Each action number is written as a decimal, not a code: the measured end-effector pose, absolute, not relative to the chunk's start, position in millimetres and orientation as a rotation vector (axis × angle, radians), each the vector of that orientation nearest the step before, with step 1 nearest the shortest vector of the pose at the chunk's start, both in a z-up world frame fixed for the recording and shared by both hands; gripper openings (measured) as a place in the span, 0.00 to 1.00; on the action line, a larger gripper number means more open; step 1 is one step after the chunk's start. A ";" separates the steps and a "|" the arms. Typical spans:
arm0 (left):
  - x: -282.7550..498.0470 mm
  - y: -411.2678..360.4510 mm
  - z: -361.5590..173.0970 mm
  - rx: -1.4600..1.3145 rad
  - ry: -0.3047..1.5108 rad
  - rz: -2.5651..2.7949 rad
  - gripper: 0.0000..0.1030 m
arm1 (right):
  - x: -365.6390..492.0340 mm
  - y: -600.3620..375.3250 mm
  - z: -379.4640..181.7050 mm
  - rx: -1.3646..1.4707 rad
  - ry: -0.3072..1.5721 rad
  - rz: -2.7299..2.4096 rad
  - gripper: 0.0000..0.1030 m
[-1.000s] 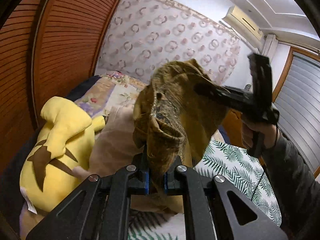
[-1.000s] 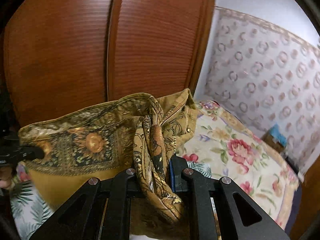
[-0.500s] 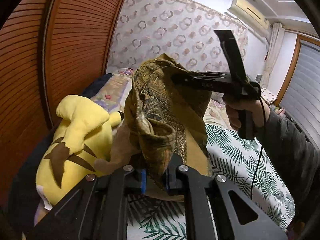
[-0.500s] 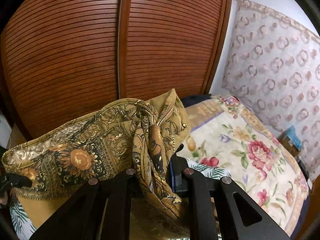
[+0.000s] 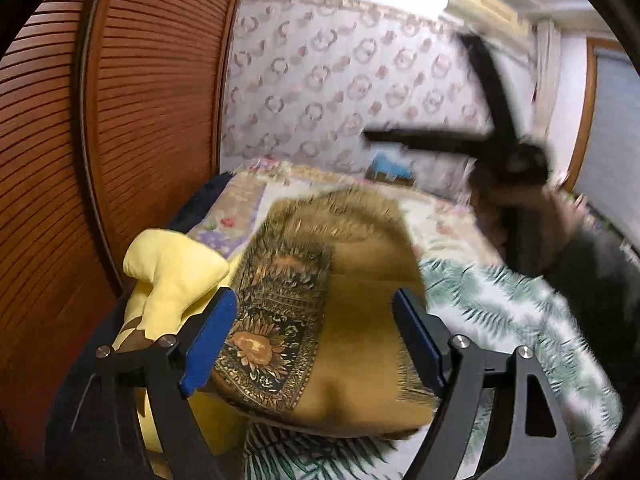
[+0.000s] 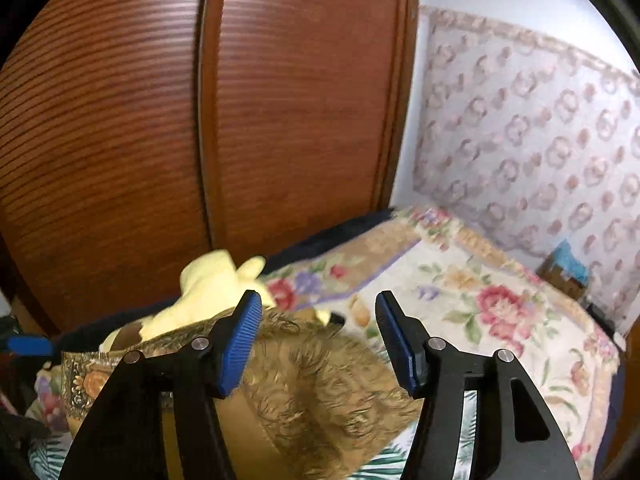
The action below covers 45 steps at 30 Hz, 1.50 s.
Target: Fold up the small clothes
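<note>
Both jaws just opened wide: left gripper (image 5: pixel 314 344) and right gripper (image 6: pixel 318 340) empty; mustard cloth (image 5: pixel 360 320) lies at 6 o'clock on bed (image 5: pixel 520 320).

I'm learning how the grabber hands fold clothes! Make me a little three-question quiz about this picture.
1. True or false: the left gripper is pinching the mustard patterned cloth.
2. What lies right beside the cloth, next to the wooden wardrobe doors? A) a yellow plush toy B) a red ball C) a shoe
3. Fill in: the right gripper has its jaws ____.

Key: 1 false, the jaws stand apart and the cloth lies loose on the bed. 2 A, the yellow plush toy. 3 open.
</note>
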State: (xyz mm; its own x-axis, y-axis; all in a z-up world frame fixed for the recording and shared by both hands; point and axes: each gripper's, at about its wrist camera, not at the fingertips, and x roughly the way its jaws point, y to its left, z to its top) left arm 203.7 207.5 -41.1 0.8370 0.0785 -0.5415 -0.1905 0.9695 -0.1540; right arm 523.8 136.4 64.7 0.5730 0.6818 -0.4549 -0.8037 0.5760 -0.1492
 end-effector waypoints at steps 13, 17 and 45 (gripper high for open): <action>219.2 218.2 -86.3 -0.211 0.699 0.203 0.79 | 539.9 155.7 -18.0 -0.385 0.607 0.972 0.60; 216.9 218.7 -83.6 -0.218 0.681 0.202 0.85 | 555.8 170.6 -36.2 -0.342 0.649 0.972 0.60; 167.8 187.5 -45.6 -0.097 0.598 0.282 1.00 | 482.9 115.3 -19.3 -0.246 0.558 0.895 0.65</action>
State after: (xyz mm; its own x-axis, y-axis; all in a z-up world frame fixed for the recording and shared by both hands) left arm 167.8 187.5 -45.6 0.7896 0.2340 -0.5673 -0.2896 0.9571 -0.0083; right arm 482.9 115.3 -19.3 0.4963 0.6678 -0.5548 -0.7922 0.6098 0.0254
